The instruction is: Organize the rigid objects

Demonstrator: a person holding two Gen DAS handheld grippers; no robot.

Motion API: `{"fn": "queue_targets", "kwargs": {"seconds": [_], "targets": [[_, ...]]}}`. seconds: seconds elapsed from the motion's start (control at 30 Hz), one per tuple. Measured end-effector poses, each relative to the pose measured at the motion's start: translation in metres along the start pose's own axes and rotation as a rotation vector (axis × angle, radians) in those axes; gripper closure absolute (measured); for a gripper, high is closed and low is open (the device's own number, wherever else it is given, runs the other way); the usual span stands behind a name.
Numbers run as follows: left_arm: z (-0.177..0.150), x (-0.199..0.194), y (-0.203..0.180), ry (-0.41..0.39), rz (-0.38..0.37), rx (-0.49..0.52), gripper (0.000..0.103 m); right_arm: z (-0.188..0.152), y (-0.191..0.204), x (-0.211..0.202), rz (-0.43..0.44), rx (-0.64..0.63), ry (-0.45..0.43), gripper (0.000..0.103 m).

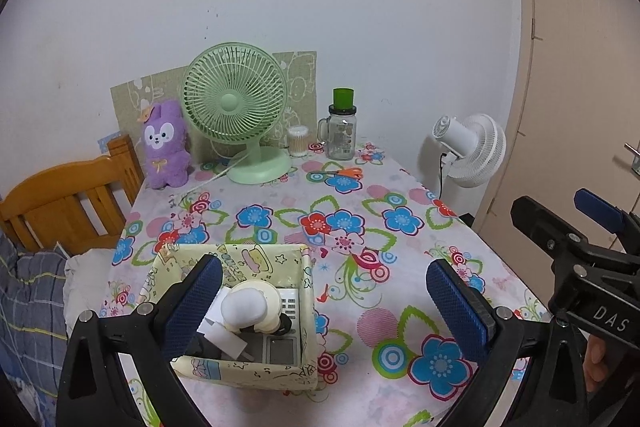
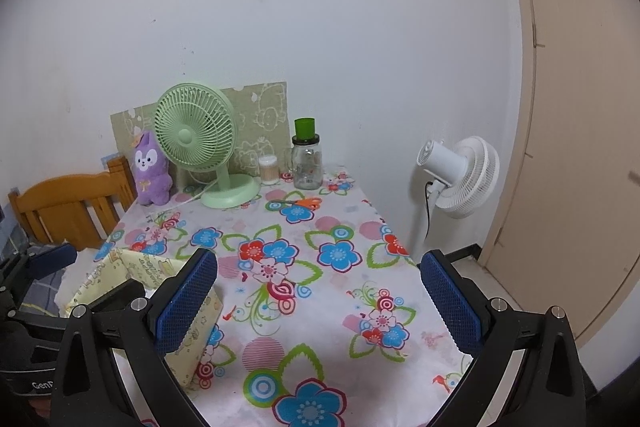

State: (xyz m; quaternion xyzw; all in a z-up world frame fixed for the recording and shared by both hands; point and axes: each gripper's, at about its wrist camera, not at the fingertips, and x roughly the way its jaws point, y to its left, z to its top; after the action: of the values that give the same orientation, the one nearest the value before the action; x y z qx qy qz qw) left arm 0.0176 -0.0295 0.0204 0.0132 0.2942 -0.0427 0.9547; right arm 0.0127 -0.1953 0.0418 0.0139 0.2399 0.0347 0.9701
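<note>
Below the left gripper [image 1: 324, 301], whose fingers are spread wide and hold nothing, sits the cream cartoon-print storage box [image 1: 256, 259], already holding a remote control [image 1: 282, 341] and a white rounded gadget [image 1: 250, 307], apparently collected there. Ahead of it lie orange-handled scissors [image 1: 344, 173], probably next. The right gripper [image 2: 318, 301] hangs spread and empty over bare floral tablecloth [image 2: 340, 307].

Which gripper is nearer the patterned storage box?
Left. The left gripper hangs open just above the storage box, one finger over it. The right gripper, also open, hovers to the box's right over the tablecloth.
</note>
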Motion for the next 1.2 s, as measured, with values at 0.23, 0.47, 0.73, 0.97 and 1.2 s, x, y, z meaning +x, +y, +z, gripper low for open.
{"fn": "queue_targets", "kwargs": {"seconds": [0.23,0.47,0.73,0.97,1.2], "targets": [[0.000,-0.002,0.003,0.000,-0.009,-0.015,0.000,0.001,0.000,-0.003,0.001,0.002,-0.006,0.000],[0.000,0.001,0.002,0.011,-0.020,-0.013,0.000,0.003,0.003,-0.004,-0.001,0.004,-0.012,0.000],[0.000,0.003,0.002,0.009,-0.023,-0.011,0.000,0.003,0.003,-0.003,-0.002,-0.005,-0.017,0.000],[0.000,0.006,0.004,0.017,-0.016,-0.019,0.000,0.005,0.006,-0.002,-0.006,-0.022,-0.024,0.000],[0.001,0.009,0.005,0.030,-0.024,-0.024,0.000,0.004,0.006,0.003,-0.008,-0.023,-0.015,0.000]]}}
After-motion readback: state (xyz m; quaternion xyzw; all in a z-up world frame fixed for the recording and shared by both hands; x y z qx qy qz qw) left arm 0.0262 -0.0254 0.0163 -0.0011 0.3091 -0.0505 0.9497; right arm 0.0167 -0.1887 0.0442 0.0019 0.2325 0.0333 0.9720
